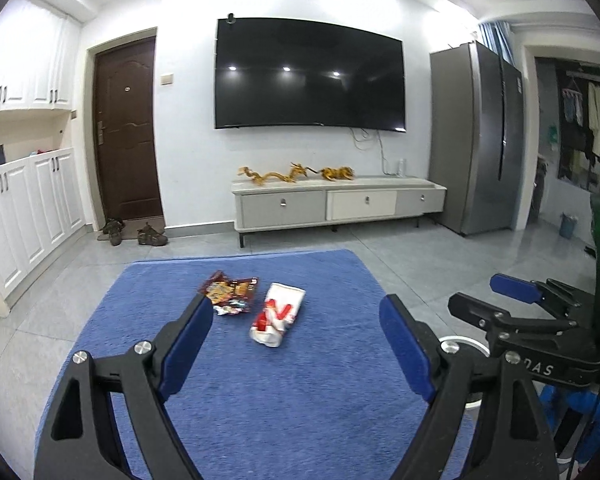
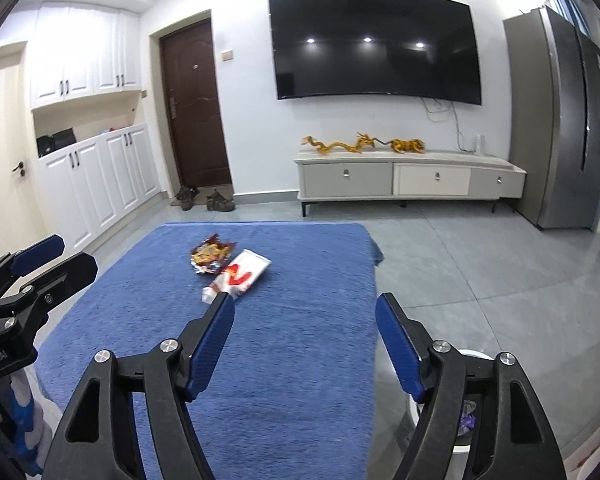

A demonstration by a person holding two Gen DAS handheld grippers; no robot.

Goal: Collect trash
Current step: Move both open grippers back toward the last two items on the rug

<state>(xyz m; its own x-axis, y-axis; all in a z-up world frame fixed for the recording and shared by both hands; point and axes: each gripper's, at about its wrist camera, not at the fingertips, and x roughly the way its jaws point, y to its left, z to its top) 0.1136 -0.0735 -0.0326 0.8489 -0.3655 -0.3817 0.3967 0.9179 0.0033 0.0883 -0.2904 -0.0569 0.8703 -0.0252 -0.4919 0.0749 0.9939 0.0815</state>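
Both the left gripper (image 1: 296, 320) and right gripper (image 2: 305, 320) hover with jaws wide and empty above the blue tabletop (image 1: 260, 400), short of a red snack wrapper (image 1: 229, 293) and white packet (image 1: 278, 314).

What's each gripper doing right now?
Left gripper: open, empty, above the blue cloth.
Right gripper: open, empty.

We cannot read the print on the two wrappers: the red one (image 1: 229, 292) and the white one (image 1: 278, 314) are too small and blurred. The white bin (image 2: 466, 404) is mostly hidden behind the right gripper's fingers (image 2: 400, 350); its contents show only as a purple scrap.
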